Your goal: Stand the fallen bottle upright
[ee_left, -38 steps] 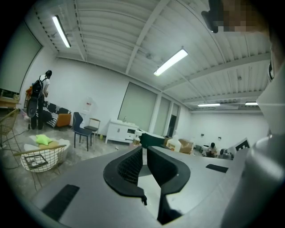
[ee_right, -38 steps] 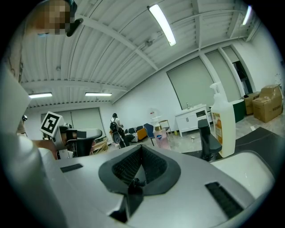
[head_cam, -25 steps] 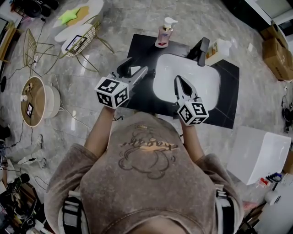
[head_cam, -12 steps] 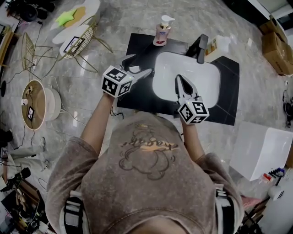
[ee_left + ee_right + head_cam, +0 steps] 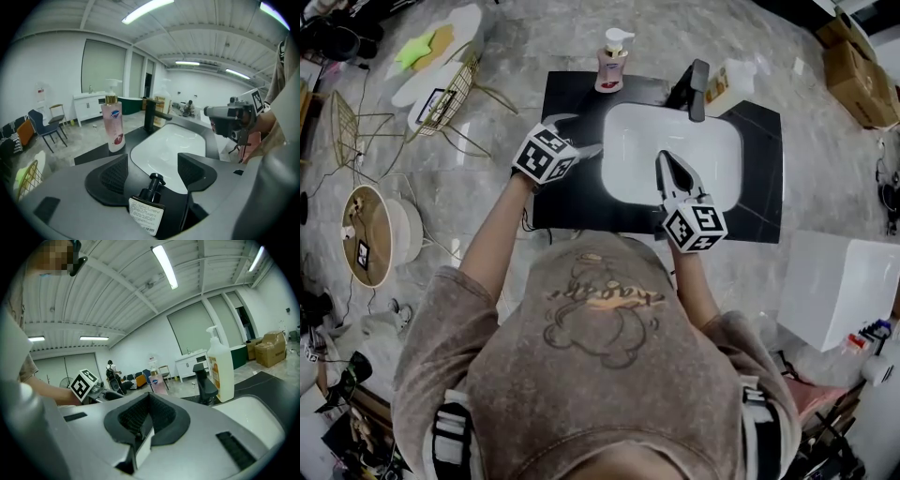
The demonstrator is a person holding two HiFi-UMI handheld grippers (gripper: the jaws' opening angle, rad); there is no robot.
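One: Two grippers at a white sink (image 5: 712, 159) set in a black counter (image 5: 567, 202). What does the left one show?

Two: Left of the sink, the left gripper (image 5: 154, 168) hangs over the counter, angled downward. Its jaws have just been opening and now stand wide apart. The fallen bottle (image 5: 146, 212), dark with a black pump and a white label, lies on the counter between the pads with its pump toward the sink. A gap shows on each side, and neither pad presses it.

One: And further along?

Two: Behind the sink's left corner, a pink soap bottle (image 5: 610, 64) stands upright. Over the sink's basin, the right gripper (image 5: 663, 159) is held with its jaws closed together on nothing. At the sink's back rim stands a black tap (image 5: 694, 80). Just right of the tap, a white pump bottle (image 5: 727, 82) stands upright.
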